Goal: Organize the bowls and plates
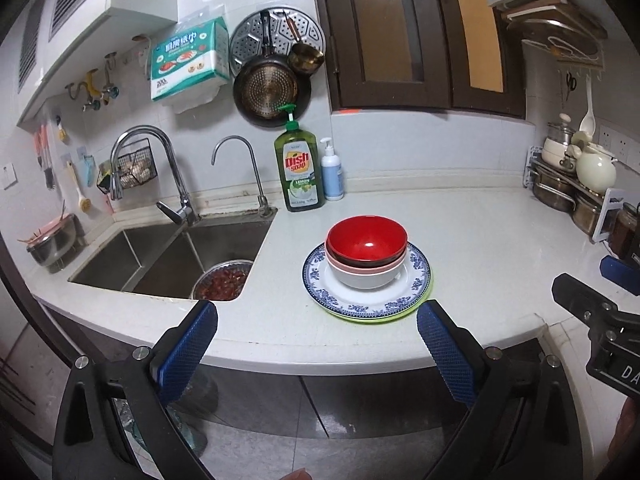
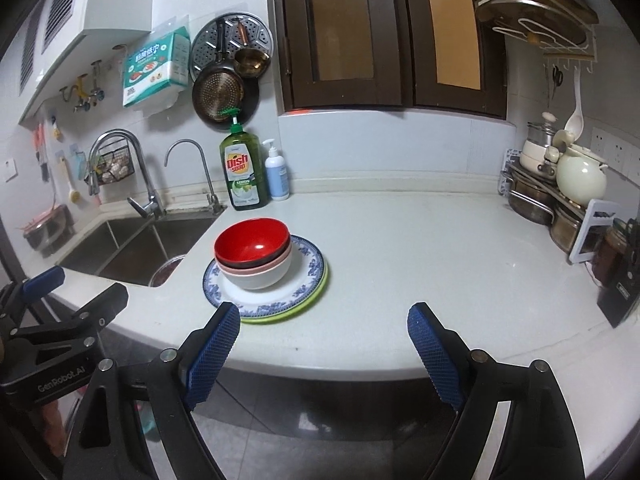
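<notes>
A single stack is found on the counter [image 1: 480,240], just right of the sink [image 1: 160,256] and in front of the soap bottle [image 1: 299,168]. At the bottom a green plate [image 1: 376,317] is seen only as a thin rim; on it lies a blue-patterned plate [image 1: 368,300], and on that three nested bowls: a white bowl [image 1: 366,278], a pink bowl [image 1: 360,266] showing as a band, and a red bowl [image 1: 367,237] on top, dark outside and upright. The stack is judged orderly, with bowls set in one another and plates one on the other, so the sorting step is taken to be either finished or at its very last check; which of the two cannot be settled from these views. The left gripper [image 1: 316,340] is held in front of the counter edge with its jaws spread wide and nothing between them, the stack lying ahead and slightly right of its line. The right gripper [image 2: 324,340] is likewise spread and empty, the stack lying ahead to its left, clear of the pads [image 2: 214,350]. Neither gripper is in contact with any dish. A colander [image 1: 222,280] of dark red contents is noted in the sink, apart from the stack. If the stack is to be shifted, a two-sided grasp at the plate rims would be called for, kept level, as the nested bowls are judged liable to slide. If the task is complete, only withdrawal is required.
</notes>
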